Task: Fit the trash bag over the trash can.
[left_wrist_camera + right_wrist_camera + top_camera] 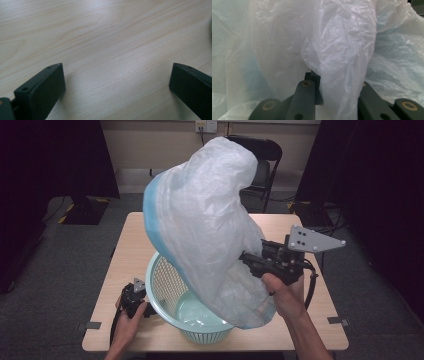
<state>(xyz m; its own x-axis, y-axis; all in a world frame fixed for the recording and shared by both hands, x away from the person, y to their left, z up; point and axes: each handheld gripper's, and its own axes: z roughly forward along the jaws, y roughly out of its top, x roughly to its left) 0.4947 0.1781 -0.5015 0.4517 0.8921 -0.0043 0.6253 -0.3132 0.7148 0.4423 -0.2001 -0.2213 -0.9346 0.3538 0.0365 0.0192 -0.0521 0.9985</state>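
Bag-into-basket step, judged as partway. We hold the plastic bag [210,225] in the right tongs [248,259], centre right of the high view; in the right gripper view a bunched fold of film [339,75] runs down between the jaws, which stand narrow and pinched on it. The bag balloons from the top centre of the frame down to its lower end at the far rim of the green basket [165,285], lower centre. The left tongs [134,301] sit at lower left, just beside the basket wall; the left gripper view shows their jaws wide apart over bare bench [105,45], holding nothing.

Risks, as we judge them:
- The film is thin and slippery; a grip on one fold may slide out if we pull hard.
- The basket is light and not clamped, so drag from the bag could tip or shift it.
- Trapped air may keep the bag from settling inside.

Bag appearance: translucent white, crinkled, with a blue band along its left edge; limp, puffed with air.
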